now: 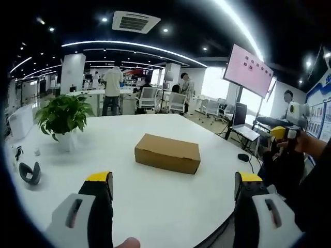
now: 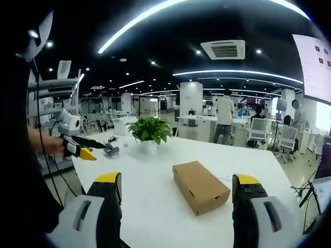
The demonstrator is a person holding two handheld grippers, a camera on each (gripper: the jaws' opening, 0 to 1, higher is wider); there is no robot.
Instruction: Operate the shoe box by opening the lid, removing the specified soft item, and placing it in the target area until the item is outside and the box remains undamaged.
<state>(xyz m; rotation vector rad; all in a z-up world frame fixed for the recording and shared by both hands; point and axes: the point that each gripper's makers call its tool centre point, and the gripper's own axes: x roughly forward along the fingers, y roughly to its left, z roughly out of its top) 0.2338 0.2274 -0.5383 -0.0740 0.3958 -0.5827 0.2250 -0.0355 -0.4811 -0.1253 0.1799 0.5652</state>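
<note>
Closed brown cardboard shoe box [image 1: 167, 153] lying flat near the middle of a large round white table [image 1: 155, 206], lid down. In the left gripper view, left gripper [image 1: 176, 188] with yellow-tipped grey jaws spread wide apart, holding nothing, hovering over the near edge of the table; box ahead of it and between the two jaws' lines, well apart from both tips. Right gripper [image 1: 284, 133] seen at the far right of that view, held in a hand off the table's edge (too small to tell how its jaws stand there).

In the right gripper view, right gripper [image 2: 176, 188] likewise wide open and empty, shoe box [image 2: 200, 186] ahead, closer to the right jaw, not touching. Left gripper [image 2: 85, 153] at the left, off the table. Leafy green potted plant in a white pot [image 2: 149, 131] standing beyond the box. Small dark headset-like object [image 1: 29, 173] lying near the table's left rim.
</note>
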